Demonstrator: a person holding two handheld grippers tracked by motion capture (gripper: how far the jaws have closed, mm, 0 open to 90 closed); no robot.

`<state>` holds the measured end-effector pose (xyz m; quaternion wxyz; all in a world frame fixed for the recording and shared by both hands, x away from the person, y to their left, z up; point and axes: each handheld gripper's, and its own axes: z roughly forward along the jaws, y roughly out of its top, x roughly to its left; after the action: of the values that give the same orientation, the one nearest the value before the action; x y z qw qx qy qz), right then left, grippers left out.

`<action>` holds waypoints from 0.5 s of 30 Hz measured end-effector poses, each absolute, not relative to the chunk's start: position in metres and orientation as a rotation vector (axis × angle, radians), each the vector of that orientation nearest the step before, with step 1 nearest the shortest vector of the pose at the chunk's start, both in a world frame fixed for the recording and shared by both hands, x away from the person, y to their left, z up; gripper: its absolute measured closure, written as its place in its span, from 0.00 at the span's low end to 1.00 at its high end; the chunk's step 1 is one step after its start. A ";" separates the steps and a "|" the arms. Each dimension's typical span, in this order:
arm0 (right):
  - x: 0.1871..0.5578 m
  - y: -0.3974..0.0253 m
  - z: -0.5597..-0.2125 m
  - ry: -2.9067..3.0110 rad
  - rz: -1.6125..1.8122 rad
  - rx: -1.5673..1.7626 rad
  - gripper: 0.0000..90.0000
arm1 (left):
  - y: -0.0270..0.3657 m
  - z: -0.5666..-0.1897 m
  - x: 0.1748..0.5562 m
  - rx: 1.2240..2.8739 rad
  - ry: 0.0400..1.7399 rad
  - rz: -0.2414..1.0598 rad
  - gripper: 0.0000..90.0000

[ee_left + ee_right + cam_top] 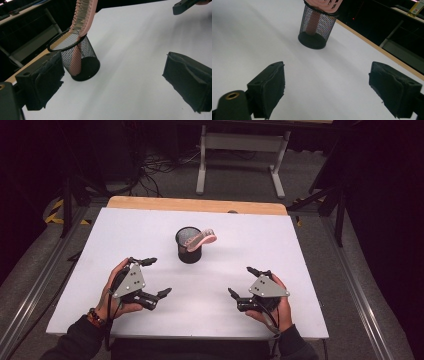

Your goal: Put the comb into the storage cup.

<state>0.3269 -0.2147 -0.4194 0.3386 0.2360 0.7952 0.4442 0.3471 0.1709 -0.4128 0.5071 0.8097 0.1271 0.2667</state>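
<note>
Where legible: nothing (mesh cup (189, 251) unmarked).

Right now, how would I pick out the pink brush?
On the white table, find the black mesh cup standing past both open grippers. The pink brush stands handle-down in it, its bristled head leaning over the rim; nothing else there is pink.

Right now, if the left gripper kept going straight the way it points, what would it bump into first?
Probably nothing soon. The left gripper points over bare white table. The black mesh cup holding the pink brush sits left of that line, though depth is hard to judge.
</note>
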 end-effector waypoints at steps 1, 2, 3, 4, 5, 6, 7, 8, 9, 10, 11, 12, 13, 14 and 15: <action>0.326 -0.214 -0.419 2.071 1.152 0.615 0.16 | 0.173 -0.415 0.347 1.953 0.309 0.644 0.05; 0.326 -0.214 -0.420 2.069 1.148 0.612 0.16 | 0.174 -0.416 0.347 1.957 0.309 0.652 0.05; 0.325 -0.213 -0.420 2.070 1.145 0.610 0.16 | 0.175 -0.418 0.347 1.967 0.314 0.653 0.05; 0.324 -0.213 -0.420 2.072 1.141 0.605 0.16 | 0.176 -0.420 0.347 1.975 0.316 0.653 0.05; 0.323 -0.212 -0.420 2.072 1.137 0.602 0.16 | 0.177 -0.422 0.348 1.982 0.317 0.650 0.05; 0.322 -0.212 -0.421 2.072 1.137 0.600 0.16 | 0.177 -0.424 0.347 1.995 0.317 0.655 0.05; 0.322 -0.212 -0.421 2.074 1.135 0.602 0.16 | 0.178 -0.426 0.347 1.999 0.318 0.659 0.05; 0.321 -0.212 -0.422 2.076 1.134 0.600 0.16 | 0.178 -0.427 0.348 2.003 0.315 0.659 0.05; 0.321 -0.212 -0.422 2.077 1.132 0.601 0.16 | 0.179 -0.429 0.348 2.005 0.318 0.659 0.05; 0.321 -0.212 -0.423 2.077 1.127 0.601 0.16 | 0.179 -0.431 0.349 2.009 0.321 0.657 0.05; 0.321 -0.212 -0.423 2.076 1.126 0.601 0.16 | 0.180 -0.434 0.350 2.015 0.326 0.659 0.05; 0.320 -0.212 -0.424 2.076 1.128 0.604 0.16 | 0.181 -0.437 0.351 2.023 0.327 0.666 0.06; 0.320 -0.213 -0.425 2.079 1.129 0.607 0.16 | 0.182 -0.439 0.352 2.033 0.333 0.665 0.06; 0.320 -0.213 -0.426 2.080 1.128 0.613 0.16 | 0.183 -0.441 0.353 2.036 0.343 0.663 0.06; 0.320 -0.213 -0.427 2.083 1.126 0.617 0.16 | 0.185 -0.443 0.354 2.040 0.350 0.667 0.06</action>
<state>0.3205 -0.2132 -0.4270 0.3405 0.2371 0.8003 0.4328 0.3543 0.1851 -0.4433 0.4649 0.8306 0.1424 0.2716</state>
